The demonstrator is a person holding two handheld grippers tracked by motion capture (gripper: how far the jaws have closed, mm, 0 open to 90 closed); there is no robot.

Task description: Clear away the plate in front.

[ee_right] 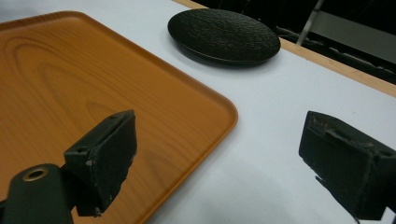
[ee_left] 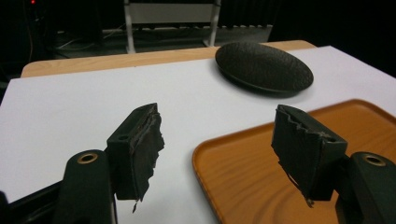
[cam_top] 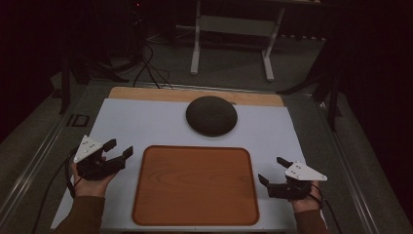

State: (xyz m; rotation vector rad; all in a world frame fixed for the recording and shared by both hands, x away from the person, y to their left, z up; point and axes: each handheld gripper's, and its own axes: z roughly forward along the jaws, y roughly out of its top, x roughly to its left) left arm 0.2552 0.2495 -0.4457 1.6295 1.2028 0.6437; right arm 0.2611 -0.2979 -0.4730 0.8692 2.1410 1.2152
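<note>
Wooden tray (cam_top: pixel 195 187) flanked by left gripper (cam_top: pixel 117 148) and right gripper (cam_top: pixel 272 170) (jaws apart, empty); black plate (cam_top: pixel 211 115) beyond.

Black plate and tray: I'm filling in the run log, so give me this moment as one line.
left gripper: open, empty | right gripper: open, empty | black plate: on white mat beyond tray, untouched | wooden tray: empty
</note>
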